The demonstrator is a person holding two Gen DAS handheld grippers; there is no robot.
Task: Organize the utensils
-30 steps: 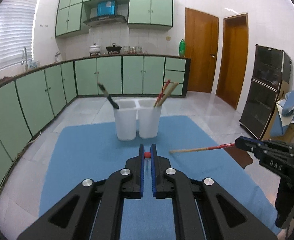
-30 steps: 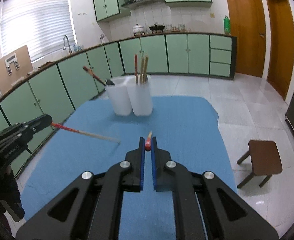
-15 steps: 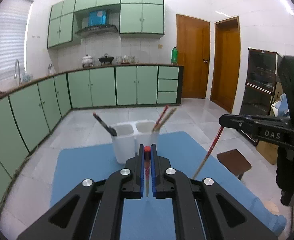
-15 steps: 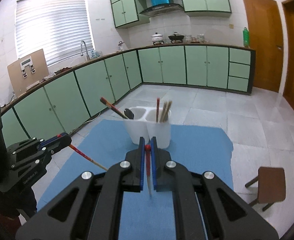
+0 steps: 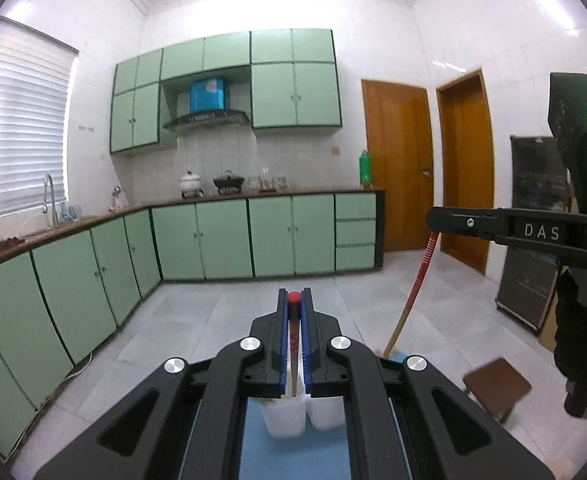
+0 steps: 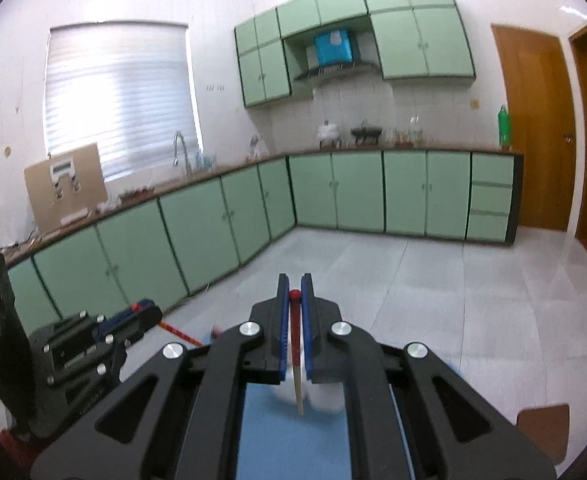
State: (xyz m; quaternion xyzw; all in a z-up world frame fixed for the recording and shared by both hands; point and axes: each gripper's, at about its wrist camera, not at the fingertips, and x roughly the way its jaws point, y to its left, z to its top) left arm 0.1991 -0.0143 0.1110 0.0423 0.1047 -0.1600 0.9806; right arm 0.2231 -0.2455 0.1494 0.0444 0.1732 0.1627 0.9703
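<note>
**Chopsticks gripped, one in each gripper, above the white holder**

Chopsticks are hanging from both grippers, one apiece. The left gripper (image 5: 294, 300) is pinching the left-hand chopstick (image 5: 292, 344) just under its red cap, its blue-lined jaws closed tight on the shaft. The stick is dangling nearly straight down, its pale wooden tip dropping between the two tubs of the white utensil holder (image 5: 283, 416), which is sitting on the blue mat (image 5: 293, 456) directly below. How far the tip is standing clear of the tubs cannot be told, since the gripper body is hiding the rims.

The right gripper (image 6: 294, 294) is clamping the right-hand chopstick (image 6: 296, 356) the same way, at the red end, with the pale tip hanging down in front of the holder (image 6: 325, 398), which is showing only as a blurred white shape on the mat (image 6: 289, 448).

In the left wrist view, the right gripper (image 5: 433, 218) is reaching in from the right edge, and its chopstick (image 5: 413, 288) is slanting down and to the left, red-and-white banded near the top and plain wood lower. In the right wrist view, the left gripper (image 6: 143, 312) is sitting at the lower left, its chopstick (image 6: 177, 331) poking out to the right.

A brown stool (image 5: 497, 386) is standing on the tiled floor (image 5: 213, 320) to the right of the mat. Green cabinets (image 5: 221, 240) are lining the far walls.
</note>
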